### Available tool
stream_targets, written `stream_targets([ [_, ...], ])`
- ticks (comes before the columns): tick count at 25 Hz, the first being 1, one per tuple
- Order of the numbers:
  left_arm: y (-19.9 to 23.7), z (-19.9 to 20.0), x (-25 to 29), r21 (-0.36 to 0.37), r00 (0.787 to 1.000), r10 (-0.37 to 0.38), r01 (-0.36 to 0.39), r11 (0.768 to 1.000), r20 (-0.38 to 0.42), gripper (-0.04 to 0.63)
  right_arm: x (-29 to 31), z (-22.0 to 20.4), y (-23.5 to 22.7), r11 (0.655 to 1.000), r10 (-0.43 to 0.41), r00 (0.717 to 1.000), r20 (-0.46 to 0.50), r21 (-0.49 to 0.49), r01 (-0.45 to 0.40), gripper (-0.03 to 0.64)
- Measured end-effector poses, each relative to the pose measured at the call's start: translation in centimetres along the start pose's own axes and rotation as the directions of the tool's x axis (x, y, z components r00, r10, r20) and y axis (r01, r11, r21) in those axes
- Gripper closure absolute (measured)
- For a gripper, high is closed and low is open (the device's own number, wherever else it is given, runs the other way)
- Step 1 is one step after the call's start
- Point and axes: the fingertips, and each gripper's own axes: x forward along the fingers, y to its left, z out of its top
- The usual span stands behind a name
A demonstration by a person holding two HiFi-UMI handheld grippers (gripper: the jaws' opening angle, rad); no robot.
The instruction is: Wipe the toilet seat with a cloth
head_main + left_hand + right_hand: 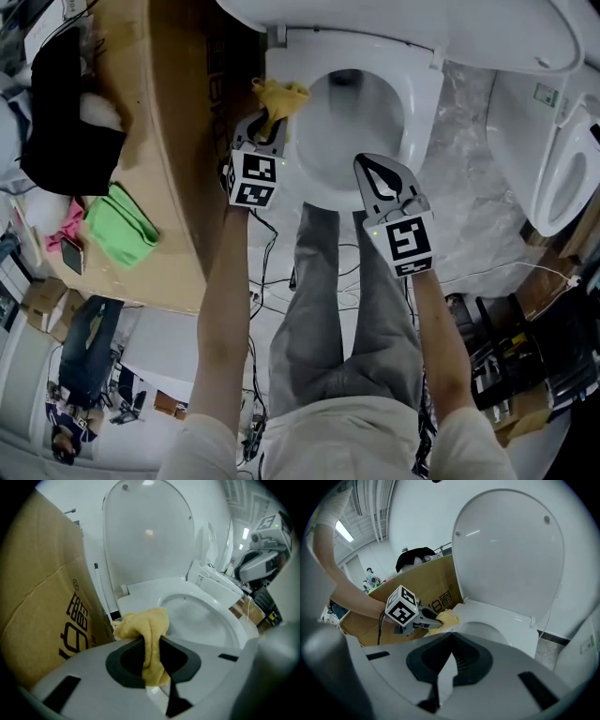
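There's the yellow cloth [278, 97], a soft terry rag, bunched up at the back left corner of the white toilet seat [424, 103]. Its tail is pinched tight between the jaws of the left gripper [265, 127]. The seat is down flat on the bowl, a glossy oval ring, and the crumpled cloth sits right on its rim near the hinge.

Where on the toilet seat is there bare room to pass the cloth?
On the seat, the right side and the rear by the lid lie bare. Crowded: the left rear, where the left gripper holds the yellow cloth, and the front, by the right gripper.
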Motion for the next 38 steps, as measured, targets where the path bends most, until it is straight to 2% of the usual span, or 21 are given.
stream_targets([
  [21,-4.0,-5.2,-2.9,0.009,0.999,-0.038,0.038,0.999,-0.015,0.512,-1.4,-3.9,3.4,0.999,-0.031,0.999,-0.020,0.032,0.032,0.609],
  [38,-8.4,-8.8,-4.6,-0.055,0.996,-0.082,0.081,0.995,-0.029,0.512,-2.3,-8.3,5.3,0.998,-0.029,0.996,-0.085,0.052,0.034,0.609],
])
